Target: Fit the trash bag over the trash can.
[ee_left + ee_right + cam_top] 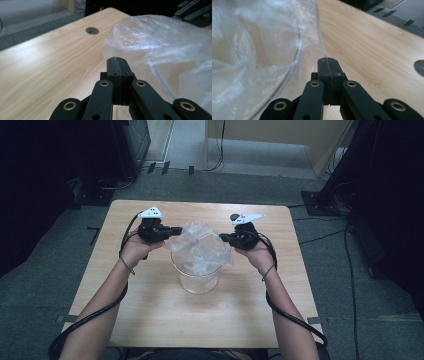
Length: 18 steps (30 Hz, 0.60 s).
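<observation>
A clear plastic bag [202,245] sits crumpled in and over a clear glass bowl [199,282] at the middle of the wooden table [150,315]. My left gripper [179,231] is at the bag's left side, my right gripper [222,237] at its right side. In the left gripper view the jaws of the left gripper [117,60] are pressed together with the bag's [160,45] thin edge pinched between the tips. In the right gripper view the right gripper [328,60] is likewise shut on the bag's [262,37] film, beside the bowl's rim [295,55].
A round cable hole [234,216] lies in the table near its far edge. Cables trail from both grippers along the forearms. Grey carpet, dark stands and a wooden cabinet [280,135] surround the table.
</observation>
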Motion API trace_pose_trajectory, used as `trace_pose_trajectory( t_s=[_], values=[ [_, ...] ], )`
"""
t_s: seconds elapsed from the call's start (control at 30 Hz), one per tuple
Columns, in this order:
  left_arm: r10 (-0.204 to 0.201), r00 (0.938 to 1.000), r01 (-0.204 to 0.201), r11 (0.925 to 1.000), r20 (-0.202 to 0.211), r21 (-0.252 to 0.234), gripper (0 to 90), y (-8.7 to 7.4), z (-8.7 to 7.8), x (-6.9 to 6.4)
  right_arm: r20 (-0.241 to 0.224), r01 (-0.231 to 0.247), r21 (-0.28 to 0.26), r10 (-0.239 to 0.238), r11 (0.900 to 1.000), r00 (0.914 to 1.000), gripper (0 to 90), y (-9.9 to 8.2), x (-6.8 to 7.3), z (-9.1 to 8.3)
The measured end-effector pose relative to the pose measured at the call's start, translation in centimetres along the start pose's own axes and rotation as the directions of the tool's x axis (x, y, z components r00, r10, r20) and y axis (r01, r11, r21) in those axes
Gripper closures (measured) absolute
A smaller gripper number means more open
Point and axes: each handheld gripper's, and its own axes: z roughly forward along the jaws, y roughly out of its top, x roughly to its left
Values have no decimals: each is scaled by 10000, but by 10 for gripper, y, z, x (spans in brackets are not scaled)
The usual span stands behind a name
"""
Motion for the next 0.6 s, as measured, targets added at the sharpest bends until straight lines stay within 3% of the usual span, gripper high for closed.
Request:
trace_pose_trajectory(
  t_s=[0.1, 0.33, 0.37, 0.6],
  values=[
    [-276, 9995, 271, 9991, 133, 323, 900, -6, 5, 2, -227, 152, 330, -144, 9993, 9996, 900, -5, 2, 7],
    [-417, 9990, 401, 9961, 187, 790, 900, -14, 11, 4, -276, 226, 701, -207, 9973, 9994, 900, -11, 2, 13],
    [-435, 9990, 423, 9944, 106, 964, 900, -17, 12, 6, -100, 434, 990, -426, 9941, 9990, 900, -13, 2, 14],
    [-823, 9966, 811, 9927, 102, 890, 900, -24, 10, 15, 278, 697, 1390, -742, 9878, 9969, 900, -15, 1, 14]
  ],
)
